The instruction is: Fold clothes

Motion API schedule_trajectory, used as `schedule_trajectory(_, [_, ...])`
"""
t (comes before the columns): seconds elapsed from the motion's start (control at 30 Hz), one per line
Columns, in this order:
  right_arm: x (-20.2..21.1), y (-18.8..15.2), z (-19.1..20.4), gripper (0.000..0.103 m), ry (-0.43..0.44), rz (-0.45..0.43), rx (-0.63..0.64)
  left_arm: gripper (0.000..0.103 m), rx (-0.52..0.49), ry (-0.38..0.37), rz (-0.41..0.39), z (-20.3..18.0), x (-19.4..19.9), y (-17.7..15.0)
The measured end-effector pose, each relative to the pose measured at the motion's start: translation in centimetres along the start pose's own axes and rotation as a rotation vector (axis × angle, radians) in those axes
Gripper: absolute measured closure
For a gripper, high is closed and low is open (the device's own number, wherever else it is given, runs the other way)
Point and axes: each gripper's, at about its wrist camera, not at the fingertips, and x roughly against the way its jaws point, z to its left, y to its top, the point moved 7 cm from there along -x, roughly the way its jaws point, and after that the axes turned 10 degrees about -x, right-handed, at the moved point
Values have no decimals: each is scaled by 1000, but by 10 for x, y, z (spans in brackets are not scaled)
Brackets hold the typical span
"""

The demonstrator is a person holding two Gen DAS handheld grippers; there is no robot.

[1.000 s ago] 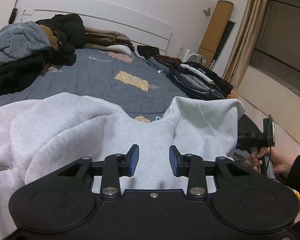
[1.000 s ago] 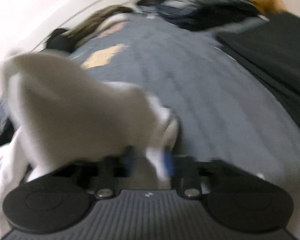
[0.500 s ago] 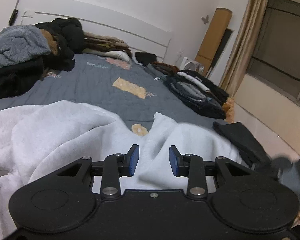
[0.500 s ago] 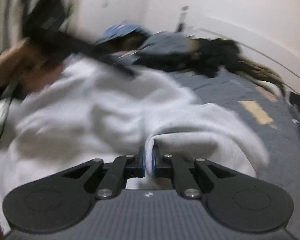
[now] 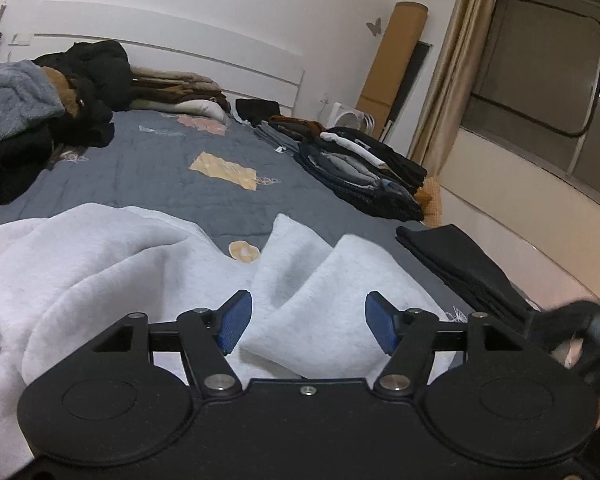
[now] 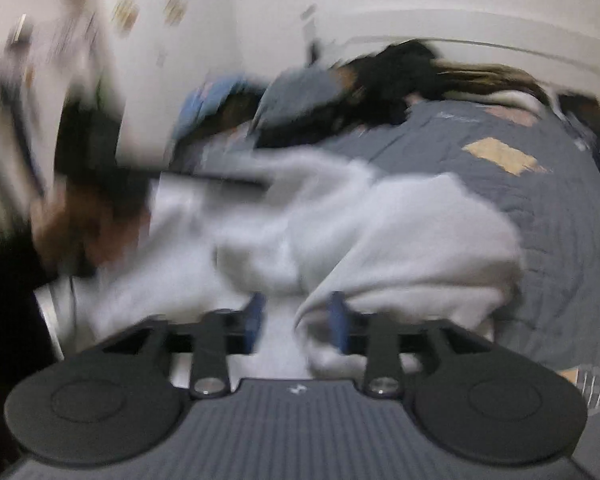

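While both grippers gape, left gripper (image 5: 308,322), right gripper (image 6: 296,322), grey sweatshirt (image 5: 100,264), unlabelled

Both wrist views low over shared bed (image 5: 148,168).

Soft, even indoor light fills the left wrist view, which is sharp apart from fisheye bending and dark corners; a ceiling lamp glares as a reflection in the dark glass window (image 5: 548,80). The right wrist view is heavily motion-blurred, smearing the rumpled light grey fleece garment (image 6: 400,232).
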Motion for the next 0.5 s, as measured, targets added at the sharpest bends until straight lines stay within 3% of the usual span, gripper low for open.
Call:
schedule_trajectory(0.07, [18,23,-25,40,13,-99,-123,41,-3,0,-3,-1,0,1])
schedule_trajectory(0.17, [20,50,-80,37,-65,-191,-256,41,-7,-3,-2,-2,-2,1])
schedule_trajectory(0.37, [-44,51,-194,37,-125,-114,-607,41,-22,-5,8,-3,-3,-2])
schedule_trajectory(0.5, [-82,34,-217,37,-107,-37,-733,41,-19,2,8,0,-3,-2])
